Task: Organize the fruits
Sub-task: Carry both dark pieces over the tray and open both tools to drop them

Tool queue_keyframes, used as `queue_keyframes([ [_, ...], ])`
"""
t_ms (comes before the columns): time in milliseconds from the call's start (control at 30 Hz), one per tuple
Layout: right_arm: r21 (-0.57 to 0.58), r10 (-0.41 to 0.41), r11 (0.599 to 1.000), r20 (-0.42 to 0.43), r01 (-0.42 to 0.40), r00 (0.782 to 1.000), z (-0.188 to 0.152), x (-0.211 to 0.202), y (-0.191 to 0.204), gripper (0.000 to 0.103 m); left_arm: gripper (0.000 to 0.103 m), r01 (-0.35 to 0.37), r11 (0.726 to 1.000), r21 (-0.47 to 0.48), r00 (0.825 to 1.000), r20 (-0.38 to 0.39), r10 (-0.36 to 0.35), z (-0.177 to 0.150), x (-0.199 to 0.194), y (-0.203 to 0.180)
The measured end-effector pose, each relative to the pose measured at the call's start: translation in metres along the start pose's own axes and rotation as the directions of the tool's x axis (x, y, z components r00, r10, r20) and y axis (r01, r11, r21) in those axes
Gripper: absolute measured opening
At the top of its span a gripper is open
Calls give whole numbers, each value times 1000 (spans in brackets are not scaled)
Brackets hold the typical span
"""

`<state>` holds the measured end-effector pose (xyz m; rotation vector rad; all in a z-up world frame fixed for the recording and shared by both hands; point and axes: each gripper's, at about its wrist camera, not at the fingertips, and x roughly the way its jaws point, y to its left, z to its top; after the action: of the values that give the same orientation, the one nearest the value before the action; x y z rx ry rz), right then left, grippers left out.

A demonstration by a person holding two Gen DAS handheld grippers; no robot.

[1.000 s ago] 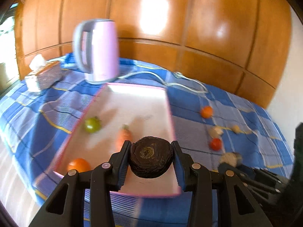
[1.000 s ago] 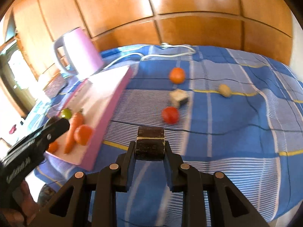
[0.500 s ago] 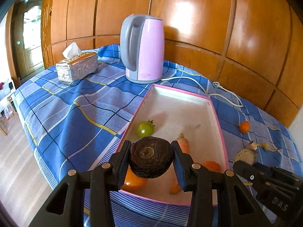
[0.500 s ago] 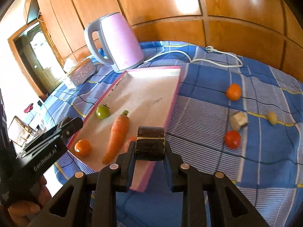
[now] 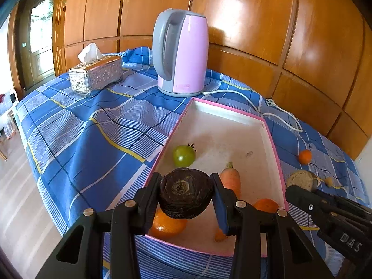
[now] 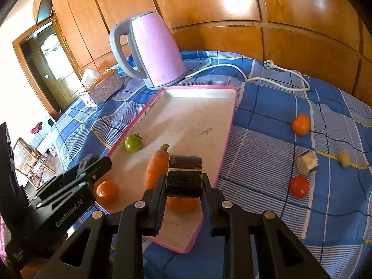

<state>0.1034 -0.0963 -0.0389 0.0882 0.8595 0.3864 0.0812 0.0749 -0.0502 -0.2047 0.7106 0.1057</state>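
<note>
My left gripper [image 5: 186,195] is shut on a dark round beet-like piece [image 5: 184,191] and holds it over the near left corner of the pink-rimmed white tray [image 5: 274,144]. My right gripper [image 6: 184,182] is shut on a dark cut chunk [image 6: 184,176] over the tray's near end [image 6: 229,125]. In the tray lie a green tomato [image 5: 183,155], a carrot [image 5: 231,180] and two oranges [image 5: 168,225] [image 5: 266,205]. On the cloth to the right lie an orange [image 6: 300,124], a red tomato [image 6: 299,186], a pale cut chunk [image 6: 307,162] and a small yellowish piece [image 6: 344,159].
A pink kettle [image 5: 180,55] stands behind the tray, its white cord [image 6: 267,74] running right along the wood wall. A silver tissue box [image 5: 96,75] sits at the back left. The blue checked cloth [image 5: 93,127] drops off at the left edge to the floor.
Both grippers, each still holding its piece, have swung left and come over the near end of the tray. The kettle and tissue box have come into fuller view.
</note>
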Motion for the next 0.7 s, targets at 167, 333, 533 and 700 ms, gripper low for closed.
queue_keyframes([
  [167,10,-4,1000,-2,4,1000,11,9,-1,27,43,-3,1000,-3,1000,-6,3,4,6,-1],
  [333,18,8,1000,-28,-7,1000,22,26,1,29,55,0,1000,-4,1000,-13,0,4,10,0],
  [533,28,4,1000,-31,-3,1000,19,31,2,34,59,2,1000,-1,1000,-6,-2,3,10,-1],
  [700,65,10,998,-33,-7,999,8,25,-3,34,59,2,1000,9,1000,6,-2,0,4,-7],
])
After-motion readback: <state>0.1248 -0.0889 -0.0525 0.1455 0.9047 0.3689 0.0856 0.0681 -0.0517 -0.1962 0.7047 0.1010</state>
